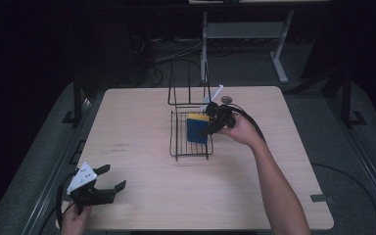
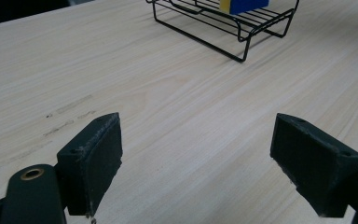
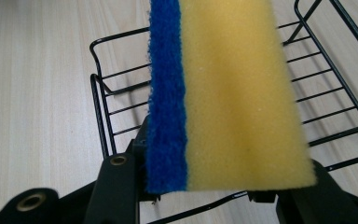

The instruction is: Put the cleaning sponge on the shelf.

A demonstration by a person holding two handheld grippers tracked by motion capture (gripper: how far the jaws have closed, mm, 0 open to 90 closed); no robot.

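Note:
A sponge (image 1: 196, 128), yellow foam with a blue scouring face, stands on edge over a black wire rack (image 1: 191, 156) near the table's middle. My right gripper (image 1: 207, 128) is shut on the sponge from the right. In the right gripper view the sponge (image 3: 233, 93) rises between the jaws, blue side to the left, with the wire rack (image 3: 103, 93) beneath it. My left gripper (image 1: 112, 179) rests at the table's near left corner, open and holding nothing. In the left gripper view the left gripper (image 2: 196, 158) shows bare wood between its pads, and the rack (image 2: 242, 35) and sponge (image 2: 244, 5) lie farther off.
An upright black wire frame (image 1: 188, 90) stands behind the rack. A white stick (image 1: 216, 92) and a small round object (image 1: 226, 99) lie near the far edge. The wooden table (image 1: 142, 196) has open surface on the left and in front. Beyond it stands a metal stand (image 1: 279, 63).

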